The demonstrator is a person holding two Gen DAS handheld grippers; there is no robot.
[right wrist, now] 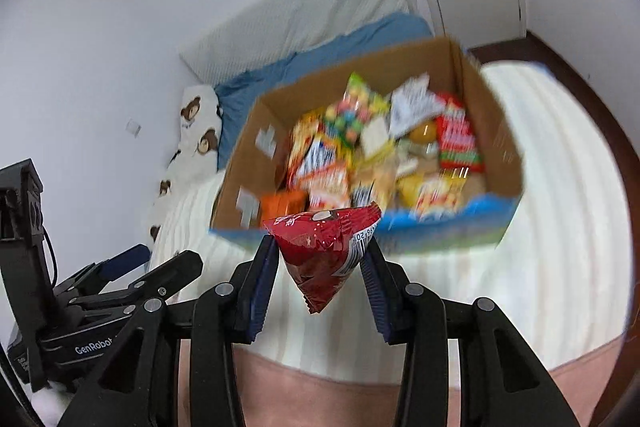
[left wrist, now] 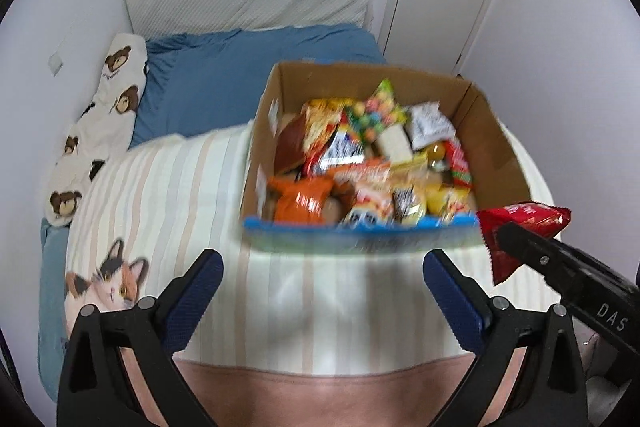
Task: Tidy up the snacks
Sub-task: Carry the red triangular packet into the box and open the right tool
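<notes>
While the left wrist view looks down over the bed, these lines hold:
left gripper (left wrist: 322,283): fingers spread wide, nothing between them, above the striped blanket (left wrist: 160,179).
cardboard box (left wrist: 496,131): rests on the blanket, heaped with mixed snack packets.
red snack packet (left wrist: 520,227): at the box's near right corner, outside it, pinched by the right gripper (left wrist: 506,241).

From the right wrist view:
right gripper (right wrist: 320,259): clenched on the red snack packet (right wrist: 324,247), pads pressing its two sides.
packet's place: in the air, just in front of the box's near blue edge (right wrist: 472,211).
long axis: roughly upright; broad sealed end toward the box, narrow corner hanging down toward the camera.
risk: the pads catch only the packet's upper part; I judge the slick film could slip out on a quick swing.
second risk: the box (right wrist: 256,147) is piled high, so a careless drop may slide off onto the blanket.
</notes>
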